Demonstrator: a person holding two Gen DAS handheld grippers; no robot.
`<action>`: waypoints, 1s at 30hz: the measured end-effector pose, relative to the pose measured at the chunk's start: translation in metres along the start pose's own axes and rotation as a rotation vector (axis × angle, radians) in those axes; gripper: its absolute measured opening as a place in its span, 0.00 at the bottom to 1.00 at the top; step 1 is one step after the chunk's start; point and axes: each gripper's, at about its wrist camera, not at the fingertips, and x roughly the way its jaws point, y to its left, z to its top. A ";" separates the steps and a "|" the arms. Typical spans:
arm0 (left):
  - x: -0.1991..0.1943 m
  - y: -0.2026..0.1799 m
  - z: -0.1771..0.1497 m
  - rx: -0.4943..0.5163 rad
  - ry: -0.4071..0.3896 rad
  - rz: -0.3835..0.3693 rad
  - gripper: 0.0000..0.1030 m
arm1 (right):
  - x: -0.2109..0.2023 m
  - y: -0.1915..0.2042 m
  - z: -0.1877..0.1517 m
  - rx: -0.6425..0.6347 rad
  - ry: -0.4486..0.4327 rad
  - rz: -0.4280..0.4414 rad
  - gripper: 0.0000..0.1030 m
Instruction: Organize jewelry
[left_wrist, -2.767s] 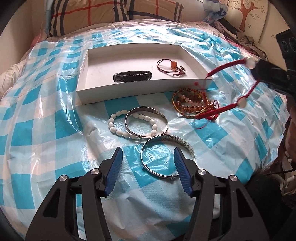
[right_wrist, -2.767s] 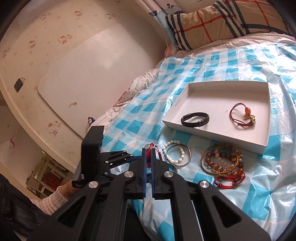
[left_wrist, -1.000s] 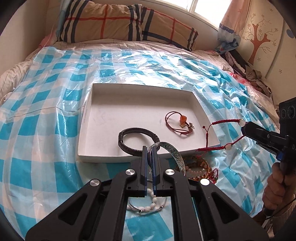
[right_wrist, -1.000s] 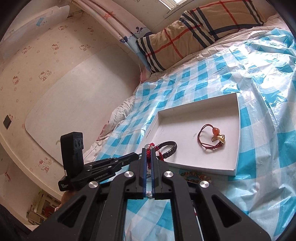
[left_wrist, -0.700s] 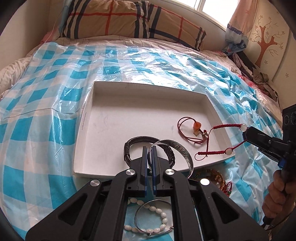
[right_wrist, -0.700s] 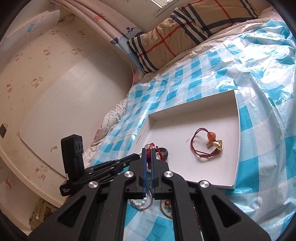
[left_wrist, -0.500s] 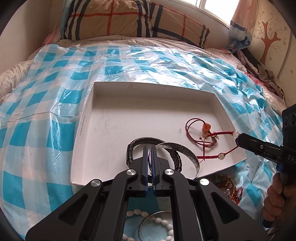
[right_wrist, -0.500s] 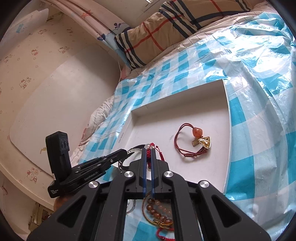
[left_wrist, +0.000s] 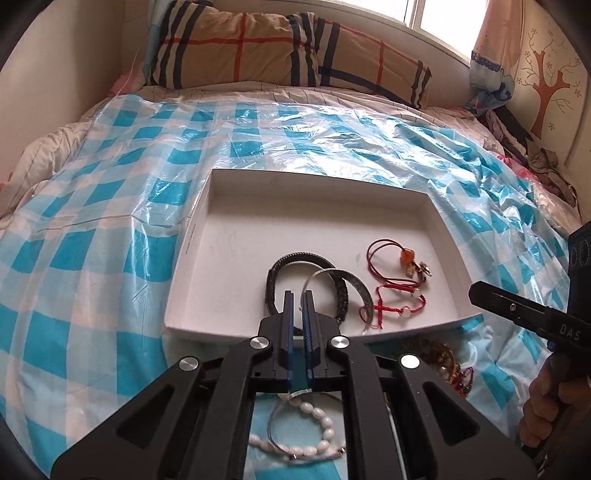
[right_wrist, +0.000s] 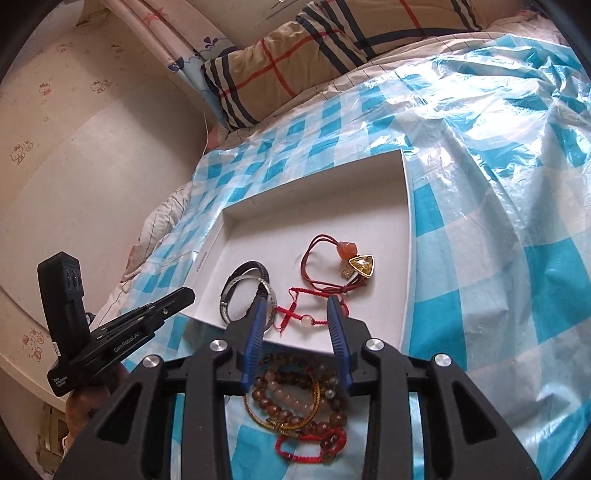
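A white tray (left_wrist: 229, 236) lies on the checked bed cover. In it are a black bracelet (left_wrist: 273, 280), a dark red cord with an orange bead (left_wrist: 384, 254) and a red string bracelet with pale beads (left_wrist: 399, 306). My left gripper (left_wrist: 297, 295) is nearly shut on a silver bangle (left_wrist: 354, 288) at the tray's front edge. My right gripper (right_wrist: 295, 308) is open and empty just above the red string bracelet (right_wrist: 306, 317). The tray (right_wrist: 369, 192), black bracelet (right_wrist: 236, 273) and silver bangle (right_wrist: 271, 295) also show in the right wrist view.
A white bead bracelet and a second silver bangle (left_wrist: 310, 417) lie on the cover before the tray. A pile of brown bead bracelets (right_wrist: 295, 398) with red cord lies beside them. A plaid pillow (left_wrist: 288, 48) is at the bed's head.
My right gripper opened and let the red string bracelet fall into the tray. My left gripper carried the silver bangle forward over the tray's front edge.
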 end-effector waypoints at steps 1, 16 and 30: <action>-0.011 -0.003 -0.007 -0.007 -0.007 -0.009 0.16 | -0.009 0.005 -0.004 -0.011 -0.001 -0.002 0.33; -0.116 -0.032 -0.096 -0.084 -0.053 -0.018 0.84 | -0.109 0.063 -0.072 -0.126 -0.047 -0.087 0.54; -0.148 -0.043 -0.125 -0.044 -0.030 -0.020 0.90 | -0.144 0.072 -0.112 -0.127 -0.075 -0.156 0.63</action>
